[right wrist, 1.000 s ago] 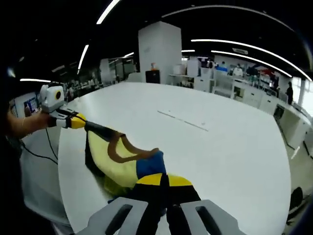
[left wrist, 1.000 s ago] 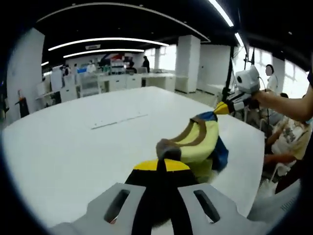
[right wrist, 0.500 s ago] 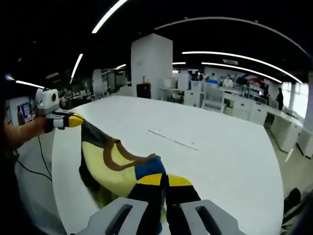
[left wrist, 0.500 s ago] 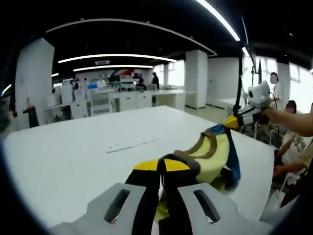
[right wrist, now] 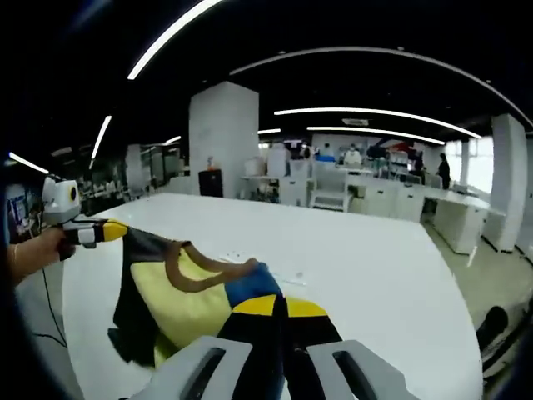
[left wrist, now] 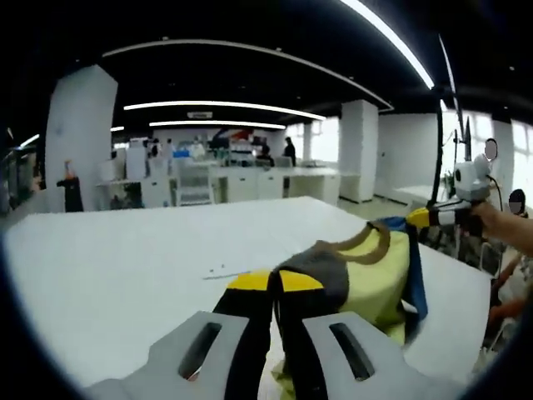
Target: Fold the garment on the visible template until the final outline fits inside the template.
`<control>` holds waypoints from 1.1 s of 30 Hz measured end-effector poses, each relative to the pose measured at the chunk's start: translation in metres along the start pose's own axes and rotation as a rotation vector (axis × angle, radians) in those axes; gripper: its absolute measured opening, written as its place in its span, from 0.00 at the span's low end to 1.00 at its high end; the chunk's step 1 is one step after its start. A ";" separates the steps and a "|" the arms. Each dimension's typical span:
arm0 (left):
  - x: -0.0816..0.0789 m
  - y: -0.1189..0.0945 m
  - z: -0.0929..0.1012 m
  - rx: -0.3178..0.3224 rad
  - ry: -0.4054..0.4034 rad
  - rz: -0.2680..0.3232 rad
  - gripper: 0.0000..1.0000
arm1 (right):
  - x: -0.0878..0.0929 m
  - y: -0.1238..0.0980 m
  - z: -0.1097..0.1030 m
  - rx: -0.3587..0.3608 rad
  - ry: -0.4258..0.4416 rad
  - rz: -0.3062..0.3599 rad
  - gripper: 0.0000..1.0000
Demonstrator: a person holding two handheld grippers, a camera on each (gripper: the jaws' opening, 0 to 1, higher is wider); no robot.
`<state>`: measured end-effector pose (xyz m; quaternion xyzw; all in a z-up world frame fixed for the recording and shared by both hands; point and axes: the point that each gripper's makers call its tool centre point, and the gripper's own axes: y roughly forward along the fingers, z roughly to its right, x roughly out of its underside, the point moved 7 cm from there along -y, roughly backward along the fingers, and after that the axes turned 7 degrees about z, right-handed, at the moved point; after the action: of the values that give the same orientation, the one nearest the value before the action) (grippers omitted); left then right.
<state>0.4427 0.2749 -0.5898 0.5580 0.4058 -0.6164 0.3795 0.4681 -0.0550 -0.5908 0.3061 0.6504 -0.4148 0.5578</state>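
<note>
A yellow garment point(left wrist: 375, 275) with a brown collar, a grey shoulder and a blue shoulder hangs stretched between both grippers above the white table point(left wrist: 125, 275). My left gripper point(left wrist: 275, 283) is shut on its grey shoulder. In the left gripper view the right gripper point(left wrist: 426, 218) holds the blue corner at the right. My right gripper point(right wrist: 279, 307) is shut on the blue shoulder of the garment point(right wrist: 187, 300). The left gripper point(right wrist: 108, 231) grips the dark corner at the left of that view. Thin template marks point(left wrist: 221, 268) lie on the table point(right wrist: 375, 283) behind the cloth.
The table's edge runs close by on the garment's side, with a cable point(right wrist: 50, 308) hanging beyond it. Desks and shelves point(left wrist: 191, 175) and a white pillar point(right wrist: 221, 137) stand far behind. A person point(left wrist: 512, 250) sits off the table's right end.
Both grippers have lifted the garment off the table and drawn it wider and flatter between them. Both views have risen and levelled toward the room.
</note>
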 end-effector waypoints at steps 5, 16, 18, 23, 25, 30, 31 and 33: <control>0.017 0.025 -0.013 -0.022 -0.005 -0.027 0.00 | 0.013 0.024 0.004 0.016 0.021 -0.014 0.00; 0.068 0.064 -0.039 -0.056 -0.063 -0.159 0.00 | 0.056 0.071 0.028 0.085 0.078 -0.123 0.00; 0.077 0.070 -0.041 -0.057 -0.053 -0.178 0.00 | 0.065 0.079 0.031 0.098 0.084 -0.146 0.00; 0.098 0.083 -0.046 -0.077 -0.045 -0.226 0.00 | 0.086 0.096 0.033 0.110 0.120 -0.191 0.00; 0.104 0.087 -0.047 -0.080 -0.040 -0.237 0.00 | 0.095 0.102 0.036 0.118 0.140 -0.214 0.00; 0.118 0.094 -0.049 -0.077 -0.009 -0.272 0.00 | 0.108 0.110 0.039 0.130 0.171 -0.255 0.00; 0.122 0.095 -0.050 -0.076 -0.004 -0.283 0.00 | 0.110 0.111 0.039 0.128 0.170 -0.263 0.00; 0.127 0.096 -0.053 -0.082 -0.013 -0.298 0.00 | 0.115 0.112 0.039 0.126 0.171 -0.284 0.00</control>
<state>0.5400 0.2847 -0.7258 0.4718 0.5066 -0.6521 0.3090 0.5612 -0.0447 -0.7268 0.2798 0.7049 -0.5017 0.4160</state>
